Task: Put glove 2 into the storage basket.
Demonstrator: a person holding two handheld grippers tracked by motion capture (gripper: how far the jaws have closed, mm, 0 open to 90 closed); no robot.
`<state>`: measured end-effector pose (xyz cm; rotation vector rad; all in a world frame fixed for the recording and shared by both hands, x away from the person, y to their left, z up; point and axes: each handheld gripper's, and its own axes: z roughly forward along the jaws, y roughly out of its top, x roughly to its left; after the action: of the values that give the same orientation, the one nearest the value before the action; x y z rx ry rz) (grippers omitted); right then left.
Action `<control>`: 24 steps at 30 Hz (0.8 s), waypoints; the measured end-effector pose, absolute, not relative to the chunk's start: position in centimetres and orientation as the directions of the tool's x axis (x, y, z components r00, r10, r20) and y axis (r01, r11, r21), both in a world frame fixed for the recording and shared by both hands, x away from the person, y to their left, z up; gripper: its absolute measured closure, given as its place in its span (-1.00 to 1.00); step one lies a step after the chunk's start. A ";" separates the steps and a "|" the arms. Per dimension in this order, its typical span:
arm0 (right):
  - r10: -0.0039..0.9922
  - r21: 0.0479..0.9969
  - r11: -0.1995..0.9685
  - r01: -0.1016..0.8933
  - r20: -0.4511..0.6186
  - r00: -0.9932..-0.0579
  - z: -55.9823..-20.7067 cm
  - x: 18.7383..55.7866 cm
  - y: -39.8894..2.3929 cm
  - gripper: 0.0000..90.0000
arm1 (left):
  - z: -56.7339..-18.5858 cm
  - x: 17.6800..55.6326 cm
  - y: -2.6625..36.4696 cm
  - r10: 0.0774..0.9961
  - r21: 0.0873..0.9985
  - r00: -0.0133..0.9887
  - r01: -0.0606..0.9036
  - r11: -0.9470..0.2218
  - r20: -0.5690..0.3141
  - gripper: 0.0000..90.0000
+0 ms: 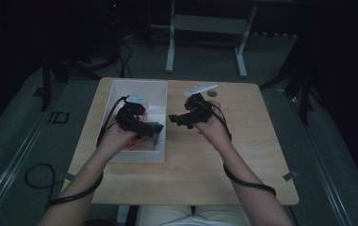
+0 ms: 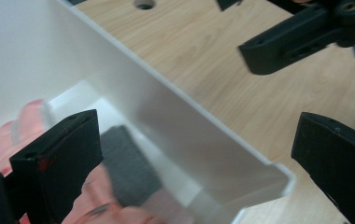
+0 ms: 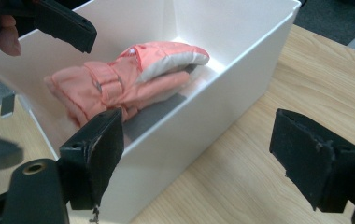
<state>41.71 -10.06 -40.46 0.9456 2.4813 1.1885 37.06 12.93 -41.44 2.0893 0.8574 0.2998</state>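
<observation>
Item: pink glove (image 3: 129, 79), laid flat on the floor of the white bin (image 3: 241, 70), fingers toward the far end. Left gripper (image 1: 154, 128) and right gripper (image 1: 173, 117): both released, nothing held, raised at the bin's right wall. Recommended handling: grippers to be lifted straight clear, the rim left unbumped, the glove left undisturbed.

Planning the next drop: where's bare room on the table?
Free: the light wooden tabletop right of the white rectangular plastic bin, out to its right edge, and the near strip. Crowded: inside the bin, where the pink padded glove lies.
</observation>
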 end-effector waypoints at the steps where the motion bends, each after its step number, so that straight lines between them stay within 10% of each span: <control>1: 0.642 0.764 0.463 0.450 0.062 -0.764 -40.5 41.5 -10.3 -0.61 | -41.4 36.9 12.5 0.661 0.781 0.746 0.461 -0.421 -0.084 -0.97; 24: 0.669 0.764 0.469 0.443 0.021 -0.743 -43.4 38.3 -17.2 -0.61 | -41.0 31.9 4.3 0.454 0.817 0.889 0.301 -0.492 -0.054 -0.97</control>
<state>38.27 -17.18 -43.40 0.9495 2.4383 1.1449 31.89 4.26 -40.99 2.1221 0.5421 0.2085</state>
